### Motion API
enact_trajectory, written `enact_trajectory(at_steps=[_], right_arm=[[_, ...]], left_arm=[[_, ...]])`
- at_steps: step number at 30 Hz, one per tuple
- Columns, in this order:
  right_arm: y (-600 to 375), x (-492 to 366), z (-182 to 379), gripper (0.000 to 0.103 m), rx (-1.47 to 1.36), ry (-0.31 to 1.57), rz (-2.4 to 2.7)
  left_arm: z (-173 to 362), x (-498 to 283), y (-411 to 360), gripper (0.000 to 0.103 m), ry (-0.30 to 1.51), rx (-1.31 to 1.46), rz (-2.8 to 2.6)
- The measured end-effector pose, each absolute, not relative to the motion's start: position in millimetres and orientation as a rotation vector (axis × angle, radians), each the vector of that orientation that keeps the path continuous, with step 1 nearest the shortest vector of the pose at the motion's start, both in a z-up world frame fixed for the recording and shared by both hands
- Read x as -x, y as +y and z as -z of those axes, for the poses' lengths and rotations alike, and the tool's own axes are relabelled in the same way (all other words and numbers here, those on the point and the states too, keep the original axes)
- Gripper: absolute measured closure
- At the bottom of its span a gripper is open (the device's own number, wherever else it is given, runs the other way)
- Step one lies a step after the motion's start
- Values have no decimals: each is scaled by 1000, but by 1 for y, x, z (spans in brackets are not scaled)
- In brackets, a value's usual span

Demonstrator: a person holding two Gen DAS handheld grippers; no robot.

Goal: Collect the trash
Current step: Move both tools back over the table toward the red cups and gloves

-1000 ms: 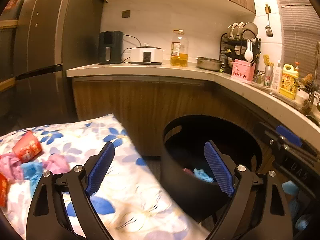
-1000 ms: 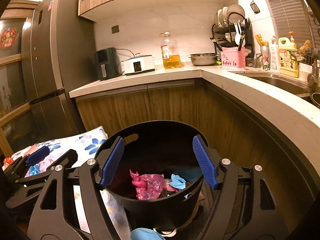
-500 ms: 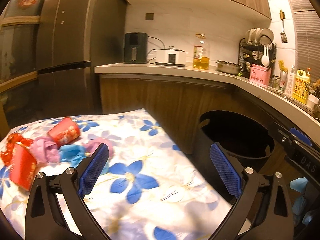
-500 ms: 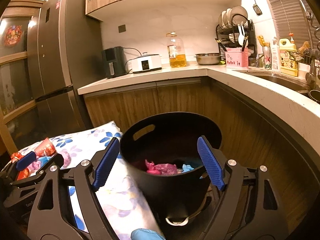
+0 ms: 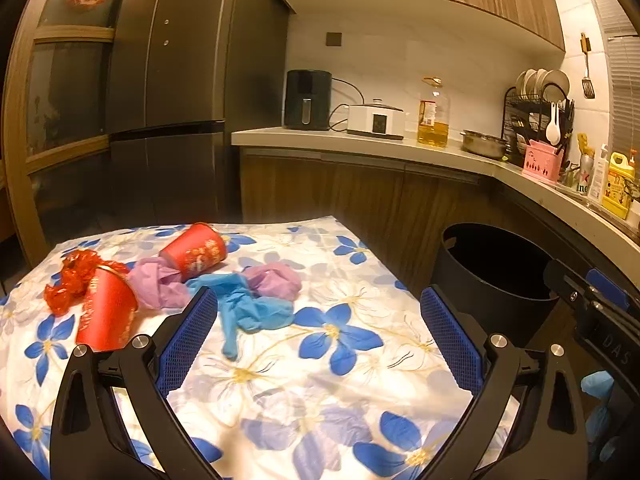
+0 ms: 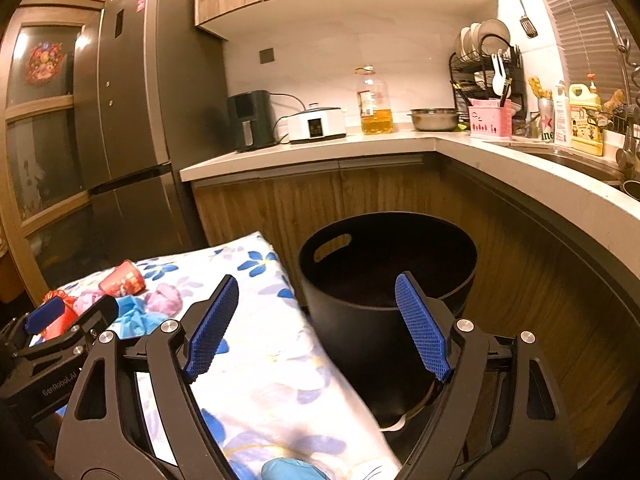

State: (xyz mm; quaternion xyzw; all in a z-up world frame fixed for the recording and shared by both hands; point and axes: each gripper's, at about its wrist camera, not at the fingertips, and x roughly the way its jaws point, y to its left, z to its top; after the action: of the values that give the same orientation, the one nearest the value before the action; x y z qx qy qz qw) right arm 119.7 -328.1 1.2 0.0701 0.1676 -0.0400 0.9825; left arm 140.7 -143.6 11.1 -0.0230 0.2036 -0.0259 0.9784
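Trash lies on a floral cloth [image 5: 320, 360]: a blue glove [image 5: 248, 312], two purple crumpled wads [image 5: 160, 284] [image 5: 276, 280], two red paper cups [image 5: 198, 252] [image 5: 106, 312] and a red wrapper [image 5: 70, 280]. A black bin [image 6: 384, 276] stands to the right of the cloth. My left gripper [image 5: 318, 340] is open and empty above the cloth, near the glove. My right gripper [image 6: 316, 332] is open and empty in front of the bin. The bin's contents are hidden in both views.
A kitchen counter [image 6: 320, 148] wraps behind and right of the bin, with wooden cabinets below. A dark fridge [image 5: 168, 100] stands at the back left. The left gripper also shows in the right wrist view [image 6: 60, 320].
Both grippers have pulled back and swung left, away from the bin. The left gripper now faces the trash on the cloth. The right gripper has drawn off from over the bin.
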Motion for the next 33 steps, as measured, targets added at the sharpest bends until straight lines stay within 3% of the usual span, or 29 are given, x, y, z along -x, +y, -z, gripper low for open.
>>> enact_trajectory(at_steps=[33], right_arm=[[-230, -132, 10, 23, -107, 355, -75]], left_arm=[[3, -118, -27, 6, 412, 76, -165]])
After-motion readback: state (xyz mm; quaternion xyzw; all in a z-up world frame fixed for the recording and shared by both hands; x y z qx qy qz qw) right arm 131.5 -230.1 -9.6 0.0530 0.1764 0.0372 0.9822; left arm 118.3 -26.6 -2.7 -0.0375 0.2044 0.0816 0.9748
